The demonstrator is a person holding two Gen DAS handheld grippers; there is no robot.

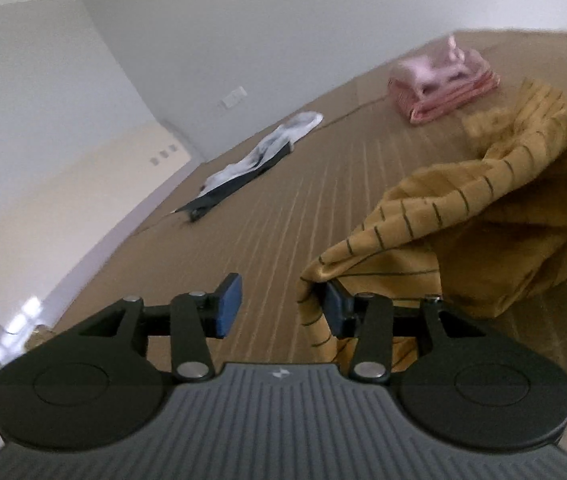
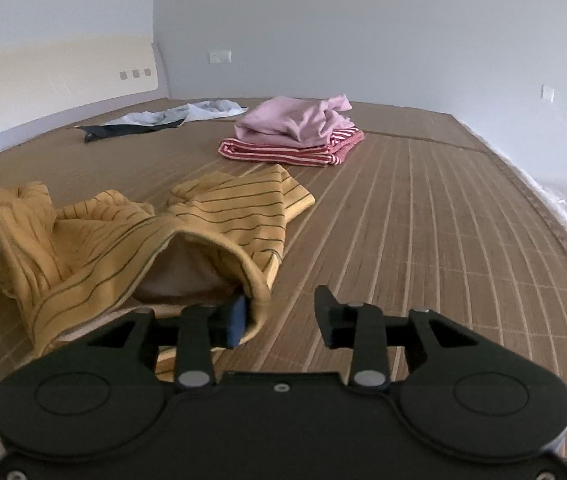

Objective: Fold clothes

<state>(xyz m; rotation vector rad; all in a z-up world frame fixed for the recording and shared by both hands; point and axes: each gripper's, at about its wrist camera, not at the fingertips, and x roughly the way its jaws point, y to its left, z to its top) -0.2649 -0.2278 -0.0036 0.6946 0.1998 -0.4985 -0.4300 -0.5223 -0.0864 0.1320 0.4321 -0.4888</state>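
A mustard-yellow garment with thin dark stripes (image 1: 463, 216) lies crumpled on the bamboo mat (image 1: 267, 220). In the left wrist view my left gripper (image 1: 281, 308) is open, and a hem of the garment drapes over its right finger; nothing lies between the pads. In the right wrist view the yellow garment (image 2: 123, 232) spreads to the left, its opening gaping toward the camera. My right gripper (image 2: 283, 318) is open too, and the cloth's edge hangs against its left finger. The right finger is over bare mat (image 2: 423, 220).
A pink garment (image 2: 295, 120) sits on a folded red-and-white striped one (image 2: 291, 152) at the far middle; the same pile (image 1: 443, 76) shows blurred in the left view. A white and dark garment (image 2: 155, 120) lies near the headboard. The mat's edge (image 2: 563, 220) runs on the right.
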